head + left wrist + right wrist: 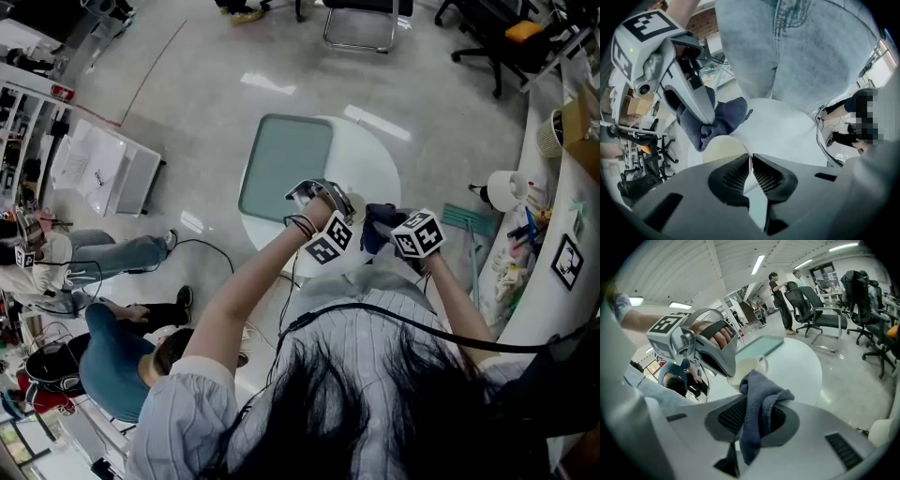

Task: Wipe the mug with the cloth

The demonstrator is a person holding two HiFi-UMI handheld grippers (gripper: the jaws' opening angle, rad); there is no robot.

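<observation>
A white mug (pixel 746 370) is held over the round white table (pixel 375 161), its handle pointing away from me in the right gripper view. My left gripper (pixel 751 159) is shut on the mug's thin rim, and the cream inside of the mug (pixel 723 152) shows just to its left. My right gripper (pixel 757 404) is shut on a dark blue cloth (pixel 761 394), whose bunched end lies against the mug's rim. In the head view the cloth (pixel 379 225) sits between the two marker cubes and the mug is mostly hidden.
A teal tray (pixel 286 164) lies on the table's far left part. Office chairs (pixel 820 310) stand beyond the table. A cluttered counter (pixel 553 216) runs along the right. A person (pixel 112 356) sits at the lower left, and two people stand far off.
</observation>
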